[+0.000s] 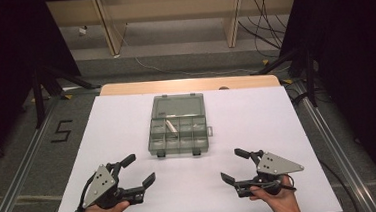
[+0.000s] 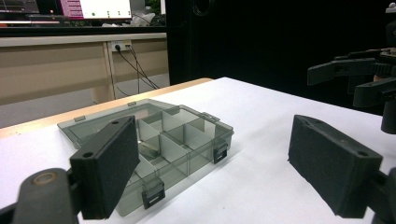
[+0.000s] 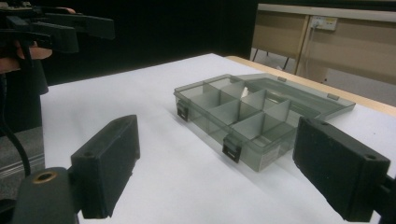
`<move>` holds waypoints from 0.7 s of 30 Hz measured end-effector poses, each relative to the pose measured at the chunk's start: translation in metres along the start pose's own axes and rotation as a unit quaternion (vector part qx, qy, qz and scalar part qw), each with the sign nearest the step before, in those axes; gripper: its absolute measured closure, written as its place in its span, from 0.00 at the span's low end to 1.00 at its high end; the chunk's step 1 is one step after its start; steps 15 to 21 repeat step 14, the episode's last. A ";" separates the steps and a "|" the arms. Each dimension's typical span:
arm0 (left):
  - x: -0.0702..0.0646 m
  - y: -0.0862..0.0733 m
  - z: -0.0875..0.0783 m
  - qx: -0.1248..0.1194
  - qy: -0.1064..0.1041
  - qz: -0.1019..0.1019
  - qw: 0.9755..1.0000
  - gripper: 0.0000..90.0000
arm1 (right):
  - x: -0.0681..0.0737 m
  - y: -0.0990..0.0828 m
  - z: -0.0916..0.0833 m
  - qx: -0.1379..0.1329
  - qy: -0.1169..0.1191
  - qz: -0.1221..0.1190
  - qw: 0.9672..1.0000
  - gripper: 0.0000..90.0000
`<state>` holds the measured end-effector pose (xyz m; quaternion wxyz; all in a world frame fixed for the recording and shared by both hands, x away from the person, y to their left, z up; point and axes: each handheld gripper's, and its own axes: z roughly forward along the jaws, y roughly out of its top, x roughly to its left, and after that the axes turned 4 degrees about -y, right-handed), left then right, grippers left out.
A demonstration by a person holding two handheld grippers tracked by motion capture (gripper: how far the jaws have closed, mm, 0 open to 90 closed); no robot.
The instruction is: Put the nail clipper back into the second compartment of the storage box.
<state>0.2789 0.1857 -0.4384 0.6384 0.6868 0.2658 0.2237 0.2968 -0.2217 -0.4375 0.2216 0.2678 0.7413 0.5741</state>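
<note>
Currently listed: one grey compartment box (image 1: 179,126), lid laid open on its far side, mid-desk on the white desk (image 1: 256,111); small pale item (image 1: 171,125) in one cell. Left hand-held gripper (image 1: 135,171) and right hand-held gripper (image 1: 232,164), both near edge, jaws wide, empty. Risk: light box likely skids or tips if nudged single-sided; thin dividers may block jaw entry.

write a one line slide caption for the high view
Open compartment box lies lid-back on the white table, with the left gripper and right gripper held open near the front edge.
</note>
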 end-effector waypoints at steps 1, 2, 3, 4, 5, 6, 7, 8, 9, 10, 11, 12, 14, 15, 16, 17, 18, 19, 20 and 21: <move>0.000 0.000 0.000 0.000 0.000 -0.001 1.000 0.18 | 0.000 0.000 0.000 0.005 0.002 0.001 1.000 0.18; -0.001 0.000 0.000 0.000 0.000 -0.003 1.000 0.18 | -0.001 0.000 0.000 0.007 0.000 0.000 1.000 0.18; -0.001 0.000 0.000 0.000 0.000 -0.003 1.000 0.18 | -0.001 0.000 0.000 0.007 0.000 0.000 1.000 0.18; 0.000 0.000 0.000 0.000 0.000 -0.001 1.000 0.18 | -0.001 0.000 0.000 0.009 0.001 0.005 1.000 0.18; 0.000 0.000 0.000 0.001 0.000 0.000 1.000 0.18 | 0.000 -0.001 0.000 0.007 -0.002 0.009 1.000 0.18; 0.000 0.000 0.000 0.000 0.000 0.000 1.000 0.18 | -0.001 -0.001 0.000 0.002 -0.007 0.005 1.000 0.18; 0.000 0.000 0.000 0.000 -0.001 0.000 1.000 0.18 | -0.001 -0.001 0.001 0.000 -0.007 0.003 1.000 0.18; -0.001 0.000 0.000 -0.001 0.000 -0.003 1.000 0.18 | -0.001 -0.001 0.001 0.000 -0.007 0.002 1.000 0.18; -0.001 0.000 0.000 0.000 0.000 -0.002 1.000 0.18 | -0.001 -0.001 0.001 0.001 -0.007 0.003 1.000 0.18; -0.001 0.000 0.000 0.000 0.000 -0.002 1.000 0.18 | -0.001 0.000 0.001 0.001 -0.007 0.002 1.000 0.18; -0.001 0.000 0.000 -0.001 0.000 -0.002 1.000 0.18 | -0.001 0.000 0.001 0.001 -0.007 0.002 1.000 0.18; -0.001 0.000 0.000 -0.001 0.000 -0.002 1.000 0.18 | -0.001 0.000 0.001 0.000 -0.007 0.002 1.000 0.18; 0.000 0.000 0.000 0.000 -0.001 0.000 1.000 0.18 | -0.002 0.000 0.001 0.000 -0.007 0.001 1.000 0.18; 0.000 0.000 0.000 0.000 -0.001 0.000 1.000 0.18 | -0.002 0.000 0.001 0.000 -0.007 0.001 1.000 0.18; 0.000 0.000 0.000 0.000 -0.001 0.000 1.000 0.18 | -0.002 0.000 0.001 0.000 -0.007 0.001 1.000 0.18; 0.000 0.000 0.000 0.000 -0.001 0.000 1.000 0.18 | -0.002 0.000 0.001 0.000 -0.007 0.001 1.000 0.18; 0.000 0.000 0.000 0.000 -0.001 0.000 1.000 0.18 | -0.002 0.000 0.001 0.000 -0.007 0.001 1.000 0.18; 0.000 0.000 0.000 0.000 -0.001 0.000 1.000 0.18 | -0.002 0.000 0.001 0.000 -0.007 0.001 1.000 0.18; 0.000 0.000 0.000 0.000 -0.001 0.000 1.000 0.18 | -0.002 0.000 0.001 0.000 -0.007 0.001 1.000 0.18; 0.000 0.000 0.000 0.000 -0.001 0.000 1.000 0.18 | -0.002 0.000 0.001 0.000 -0.007 0.001 1.000 0.18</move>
